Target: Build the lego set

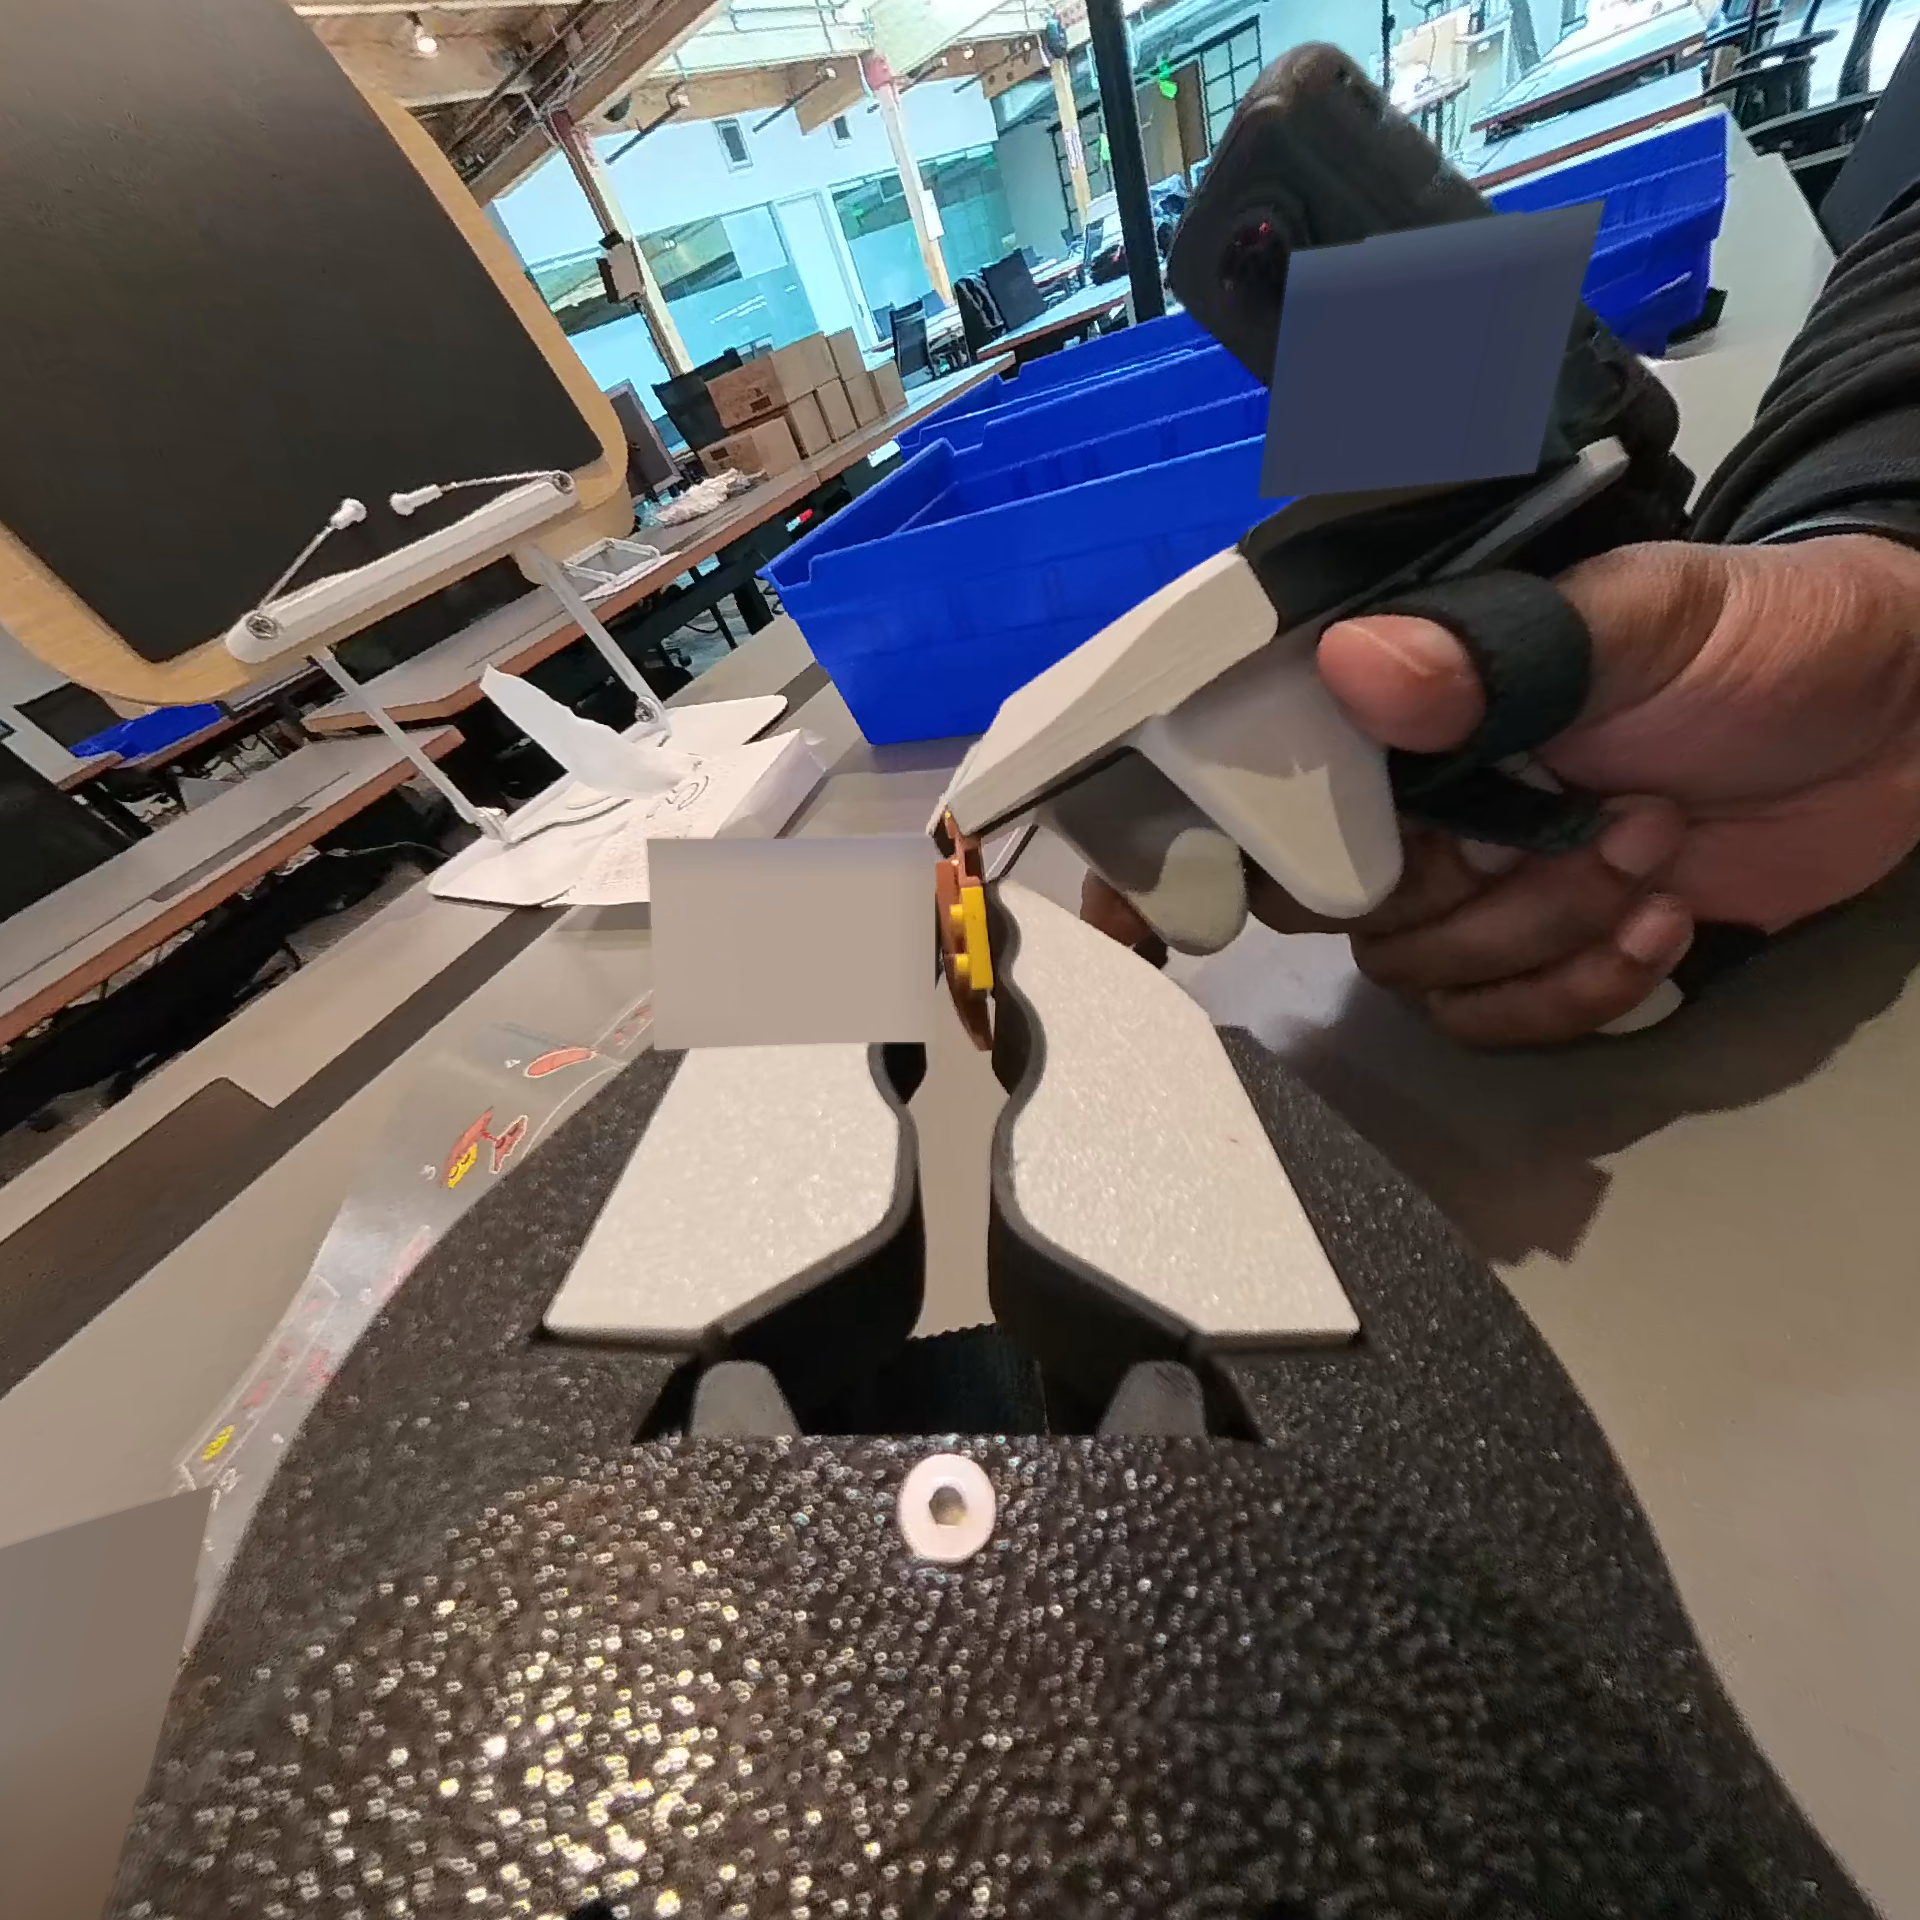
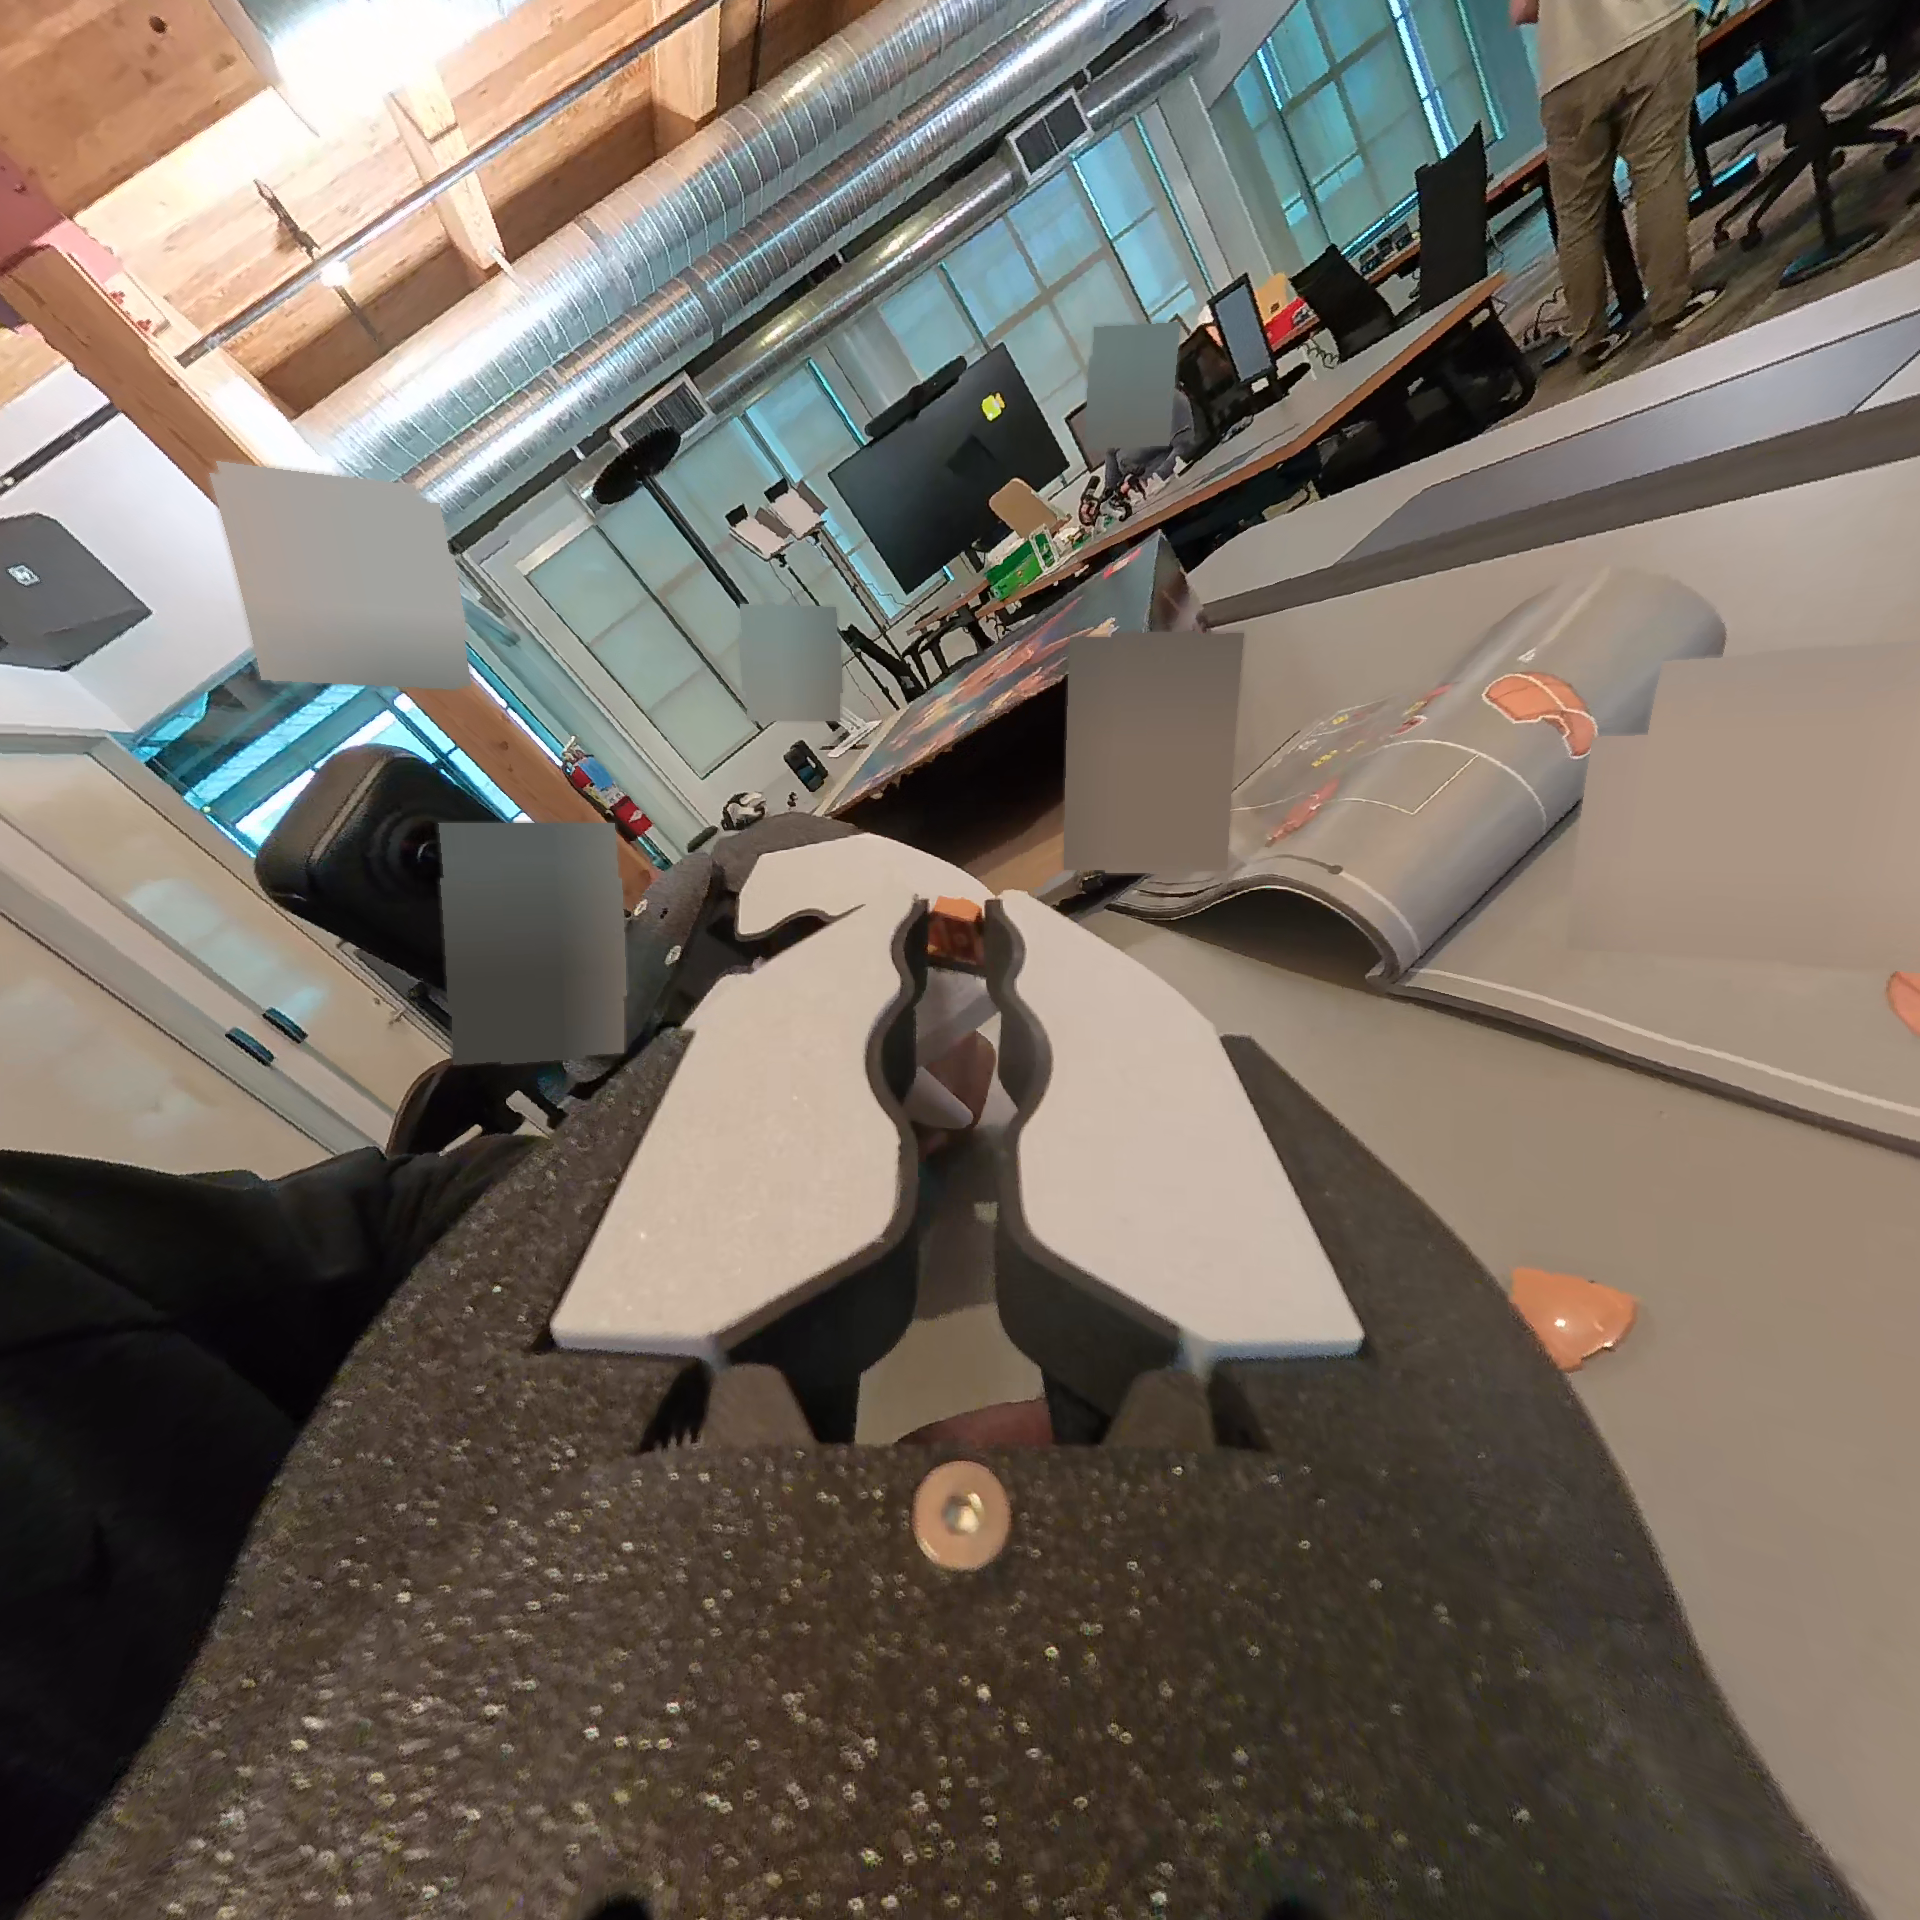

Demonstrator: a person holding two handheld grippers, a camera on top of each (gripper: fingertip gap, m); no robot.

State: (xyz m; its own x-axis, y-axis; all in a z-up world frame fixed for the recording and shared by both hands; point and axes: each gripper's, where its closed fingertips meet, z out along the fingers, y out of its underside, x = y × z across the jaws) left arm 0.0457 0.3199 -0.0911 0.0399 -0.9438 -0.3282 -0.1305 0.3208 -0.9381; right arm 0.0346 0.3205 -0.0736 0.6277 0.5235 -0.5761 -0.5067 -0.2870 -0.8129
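In the left wrist view a flat orange-brown brick piece (image 1: 951, 904) with a small yellow plate (image 1: 974, 935) on it stands on edge at my left gripper (image 1: 961, 956). Its right finger (image 1: 1091, 1039) presses on the yellow side. A blurred patch hides the left fingertip. My right gripper (image 1: 951, 826), held in a hand (image 1: 1662, 779), comes in from the right and grips the piece's top end. In the right wrist view my right gripper (image 2: 954, 920) has both pads pressed on the orange piece (image 2: 954, 935). The left gripper's fingers (image 2: 821, 883) close in on it from the left.
Blue bins (image 1: 1039, 540) stand behind on the grey table. An open booklet (image 2: 1507, 831) lies to the right, with loose orange curved pieces (image 2: 1569, 1320) near it. White paper and a board on a stand (image 1: 623, 800) are at the left. A person (image 2: 1610, 156) stands far back. The grippers are tip to tip, or close to it.
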